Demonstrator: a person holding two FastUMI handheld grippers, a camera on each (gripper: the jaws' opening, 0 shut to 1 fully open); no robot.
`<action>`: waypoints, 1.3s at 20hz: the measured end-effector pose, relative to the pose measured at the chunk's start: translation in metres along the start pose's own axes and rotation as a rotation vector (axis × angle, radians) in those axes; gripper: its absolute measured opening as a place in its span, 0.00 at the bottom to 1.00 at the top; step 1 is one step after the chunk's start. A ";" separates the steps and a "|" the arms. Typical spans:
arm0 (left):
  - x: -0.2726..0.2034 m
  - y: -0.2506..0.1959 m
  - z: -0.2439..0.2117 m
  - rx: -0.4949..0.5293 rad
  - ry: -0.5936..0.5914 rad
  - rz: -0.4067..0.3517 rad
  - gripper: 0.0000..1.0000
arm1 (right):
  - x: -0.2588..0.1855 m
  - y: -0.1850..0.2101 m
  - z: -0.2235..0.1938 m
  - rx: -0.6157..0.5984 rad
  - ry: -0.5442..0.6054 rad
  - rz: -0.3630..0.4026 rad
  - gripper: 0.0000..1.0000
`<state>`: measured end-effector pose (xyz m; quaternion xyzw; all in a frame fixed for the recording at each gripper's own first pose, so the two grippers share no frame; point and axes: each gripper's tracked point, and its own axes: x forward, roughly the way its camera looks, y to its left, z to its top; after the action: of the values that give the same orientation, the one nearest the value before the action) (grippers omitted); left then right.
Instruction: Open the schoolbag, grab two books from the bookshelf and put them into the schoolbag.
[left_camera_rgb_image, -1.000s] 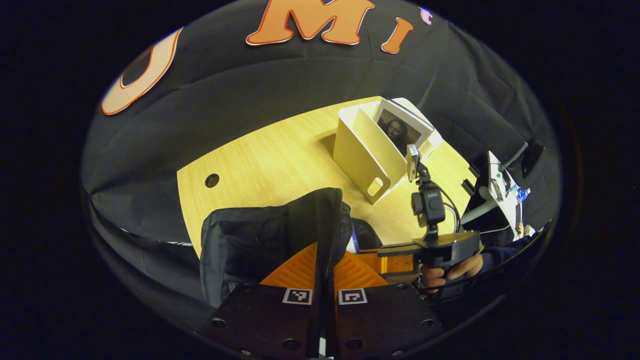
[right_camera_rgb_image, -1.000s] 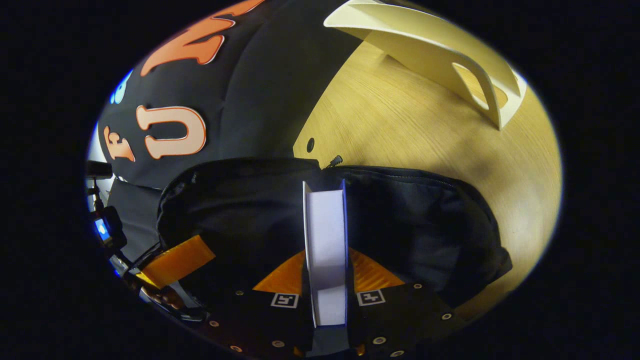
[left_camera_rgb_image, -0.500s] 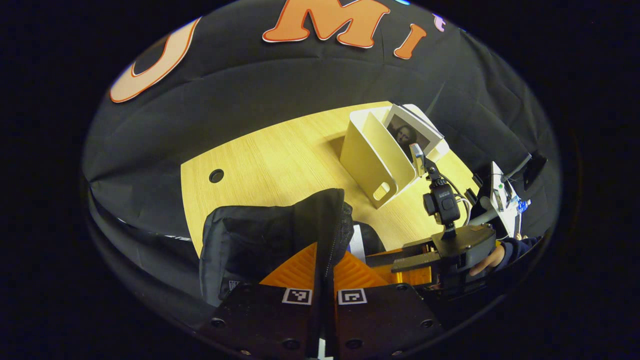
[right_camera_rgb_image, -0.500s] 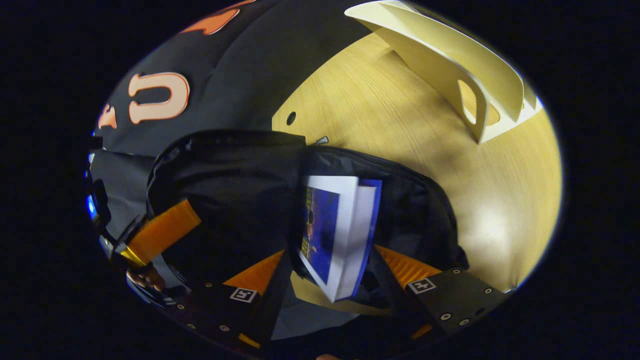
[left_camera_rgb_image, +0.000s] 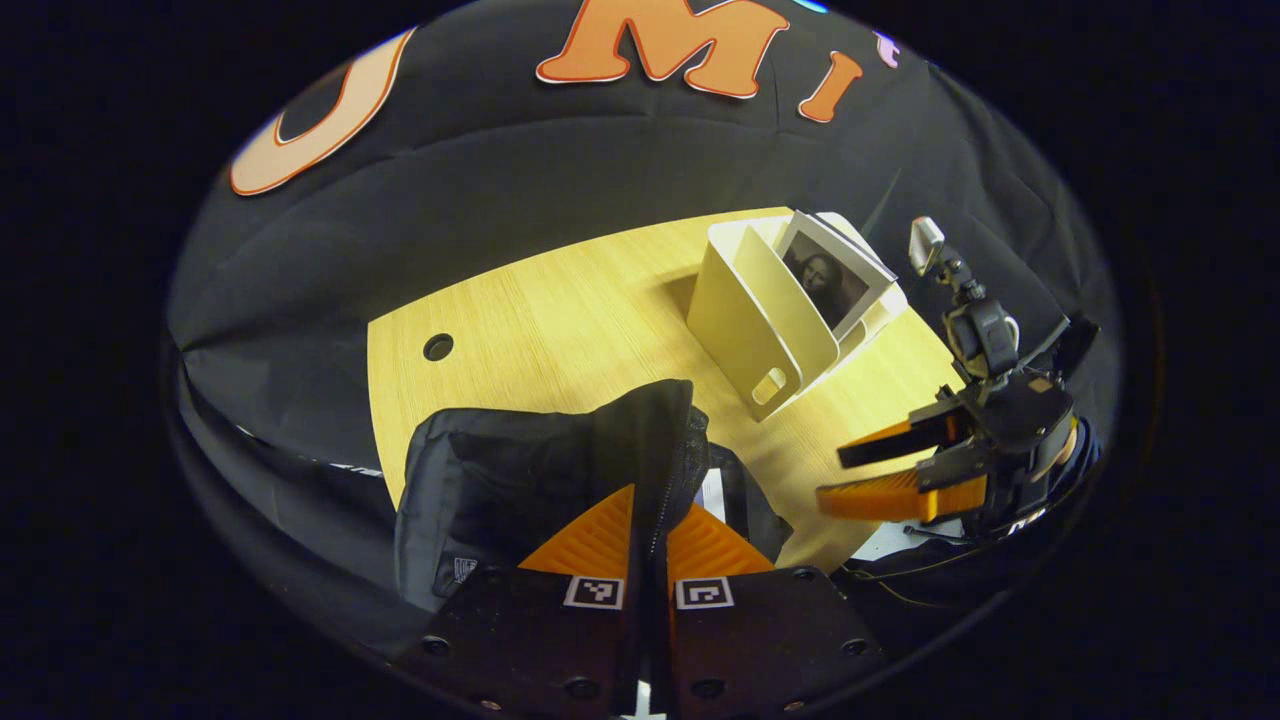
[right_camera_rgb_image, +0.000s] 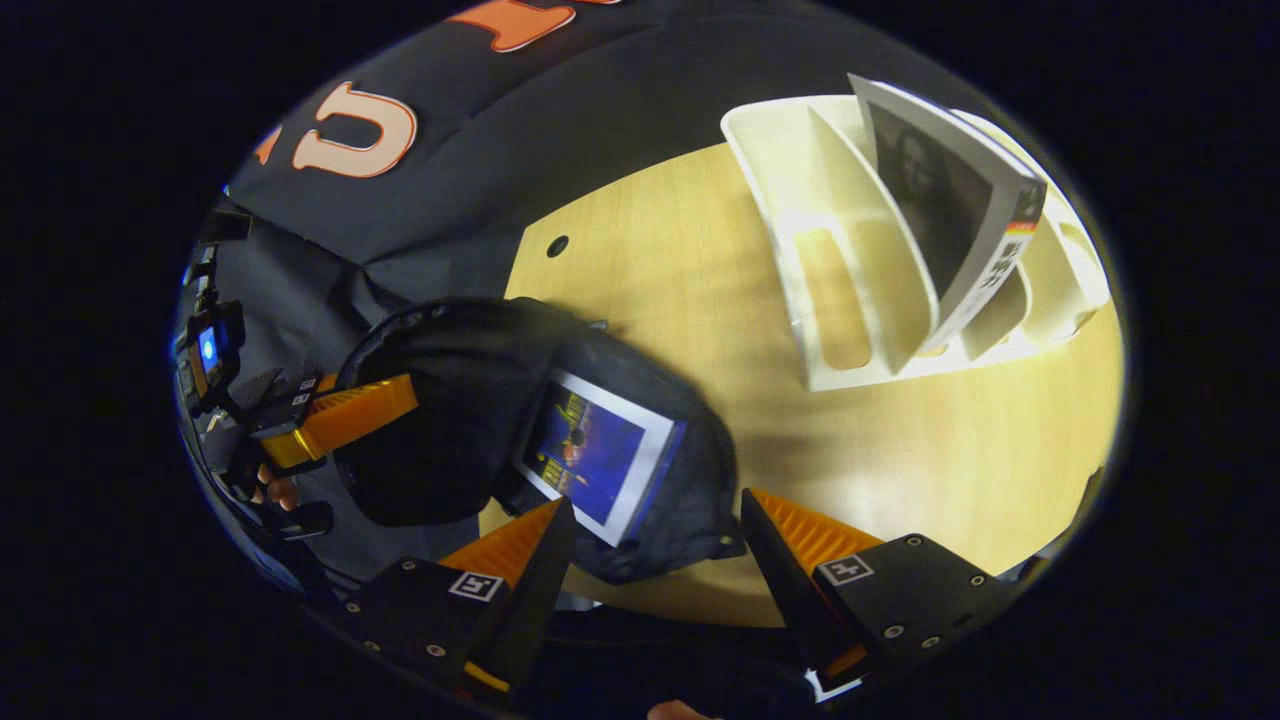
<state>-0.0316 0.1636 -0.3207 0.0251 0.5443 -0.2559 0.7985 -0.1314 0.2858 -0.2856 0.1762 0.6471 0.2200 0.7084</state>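
On the wooden desk (right_camera_rgb_image: 700, 300), near its front edge, the black schoolbag (right_camera_rgb_image: 450, 400) lay with its mouth pulled open. A blue-covered book (right_camera_rgb_image: 600, 455) sat inside that opening, cover up, partly sunk between the bag's sides. The left gripper (left_camera_rgb_image: 650, 530) had its two fingers drawn almost together, pinching the zippered rim of the schoolbag's flap (left_camera_rgb_image: 665, 450) and holding it raised; in the right gripper view the same left gripper (right_camera_rgb_image: 345, 420) appeared at the bag's far side, with a hand (right_camera_rgb_image: 265, 490) below it. The right gripper (right_camera_rgb_image: 650, 530) hovered just above the bag with its fingers spread wide and nothing between them; in the left gripper view it hung clear of the desk's right edge (left_camera_rgb_image: 880, 470), likewise wide open. Toward the desk's back right corner stood the cream bookshelf (right_camera_rgb_image: 840, 300), well apart from the bag. One grey-covered book (right_camera_rgb_image: 950, 210) leaned tilted in a middle slot of it. A round cable hole (left_camera_rgb_image: 437, 347) marked the desk near its left edge.
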 end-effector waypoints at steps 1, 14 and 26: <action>0.000 0.000 -0.001 -0.003 -0.001 0.001 0.05 | -0.014 -0.011 0.006 -0.030 -0.004 -0.029 0.98; 0.005 -0.001 -0.008 -0.104 -0.011 0.031 0.05 | -0.116 -0.110 0.139 -0.147 -0.025 -0.261 0.98; 0.007 0.001 -0.020 -0.228 0.015 0.119 0.05 | -0.048 -0.157 0.202 -0.145 0.084 -0.319 0.98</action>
<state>-0.0469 0.1685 -0.3351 -0.0317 0.5734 -0.1442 0.8058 0.0797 0.1345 -0.3089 0.0108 0.6782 0.1581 0.7176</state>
